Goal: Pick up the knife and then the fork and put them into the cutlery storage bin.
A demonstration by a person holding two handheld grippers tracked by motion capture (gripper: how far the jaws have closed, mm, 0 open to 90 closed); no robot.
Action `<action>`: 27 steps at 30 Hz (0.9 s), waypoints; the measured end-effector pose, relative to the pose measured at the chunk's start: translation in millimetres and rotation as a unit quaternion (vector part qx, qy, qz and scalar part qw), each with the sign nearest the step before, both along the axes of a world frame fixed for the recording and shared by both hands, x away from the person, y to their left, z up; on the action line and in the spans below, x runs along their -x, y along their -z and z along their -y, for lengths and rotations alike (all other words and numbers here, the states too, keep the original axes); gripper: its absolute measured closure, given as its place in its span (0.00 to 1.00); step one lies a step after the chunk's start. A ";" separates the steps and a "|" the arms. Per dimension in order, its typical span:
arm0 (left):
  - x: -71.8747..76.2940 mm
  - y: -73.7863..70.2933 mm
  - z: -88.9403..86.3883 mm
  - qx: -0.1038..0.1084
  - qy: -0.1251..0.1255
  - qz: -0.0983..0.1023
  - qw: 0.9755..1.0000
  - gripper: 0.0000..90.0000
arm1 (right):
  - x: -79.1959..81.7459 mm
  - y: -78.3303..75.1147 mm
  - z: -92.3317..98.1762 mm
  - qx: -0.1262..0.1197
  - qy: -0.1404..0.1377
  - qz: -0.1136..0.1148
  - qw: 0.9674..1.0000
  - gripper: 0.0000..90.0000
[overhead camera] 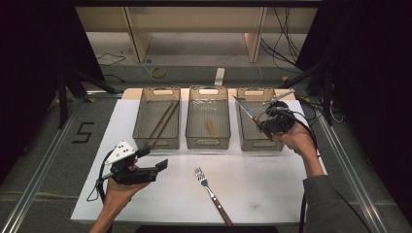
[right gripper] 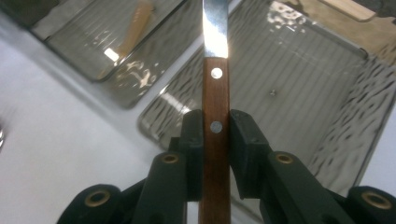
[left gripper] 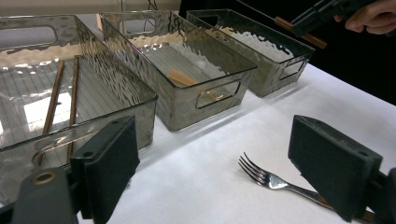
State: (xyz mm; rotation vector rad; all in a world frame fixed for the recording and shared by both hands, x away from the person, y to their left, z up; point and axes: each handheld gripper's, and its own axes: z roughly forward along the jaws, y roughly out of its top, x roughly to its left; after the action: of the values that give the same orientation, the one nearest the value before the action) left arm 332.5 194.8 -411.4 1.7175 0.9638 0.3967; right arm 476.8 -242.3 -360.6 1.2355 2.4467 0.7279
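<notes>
A: Start at the left. How is that hand placed?

B: The left gripper (overhead camera: 163,164) sits low over the near-left part of the white table (overhead camera: 272,194), held level in the person's left hand (overhead camera: 118,187), jaws pointing right toward the fork (overhead camera: 212,194). Its grey three-cornered plate faces up.

A: And its jaws?

B: Spread wide, nothing between the pads. In the left gripper view the fork (left gripper: 275,181) lies on the table beyond them, tines toward the bins, untouched.

A: What stands behind it?

B: Three clear bins in a row. The left bin (overhead camera: 156,141) holds two chopsticks (overhead camera: 164,120) lying side by side. The middle bin (overhead camera: 208,141) holds a wooden-handled piece (overhead camera: 212,129), too small to name.

A: Now the right side.

B: The right hand (overhead camera: 297,138) is raised over the near edge of the right bin (overhead camera: 252,144), forearm coming up from the bottom right. The right gripper (overhead camera: 258,123) points up-left across that bin.

A: Is it holding anything?

B: Yes. The jaws are nearly together, clamped on the wooden handle of a knife (right gripper: 215,88). The right gripper view shows the pads pressing both sides of the handle at the lower rivet, the steel blade running out ahead over the bin. In the high view the knife (overhead camera: 244,108) hangs in the air above the right bin, blade slanting toward its far-left corner.
</notes>
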 end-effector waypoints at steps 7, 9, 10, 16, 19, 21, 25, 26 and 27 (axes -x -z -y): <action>0.3 -0.4 -0.6 0.002 0.002 -0.001 1.000 0.17 | -18.7 0.4 1.4 0.000 0.025 -0.006 1.000 0.85; 0.2 -0.2 -0.4 0.002 0.001 0.000 1.000 0.17 | -22.1 1.9 1.3 0.000 0.031 -0.008 0.999 0.85; 0.1 -0.1 -0.2 0.002 0.001 -0.001 1.000 0.17 | -23.6 3.0 1.0 0.000 0.032 -0.010 0.999 0.85; 0.3 -0.1 0.0 0.003 0.001 0.000 1.000 0.17 | -33.3 10.1 2.9 -0.002 0.052 -0.021 0.998 0.85; 0.2 0.0 0.1 0.003 0.001 0.000 1.000 0.17 | -37.0 12.8 3.8 -0.002 0.061 -0.026 0.998 0.85; 0.2 -0.1 0.1 0.003 0.000 -0.001 1.000 0.17 | -38.8 13.8 4.5 -0.001 0.066 -0.026 0.997 0.85; 0.5 -0.6 -0.6 0.003 -0.001 0.001 1.000 0.17 | -41.2 15.0 3.7 -0.004 0.074 -0.029 0.997 0.85; 0.5 -0.6 -0.7 0.003 -0.001 0.001 1.000 0.17 | -41.8 15.7 3.3 -0.003 0.077 -0.030 0.997 0.85; 0.6 -0.5 -0.8 0.003 -0.002 0.001 1.000 0.17 | -42.5 16.5 3.0 -0.002 0.079 -0.031 0.996 0.85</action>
State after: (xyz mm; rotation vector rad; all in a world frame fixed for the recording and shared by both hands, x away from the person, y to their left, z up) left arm 331.9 195.5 -410.9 1.7094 0.9662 0.3964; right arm 519.3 -245.2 -377.1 1.4553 2.3627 0.6604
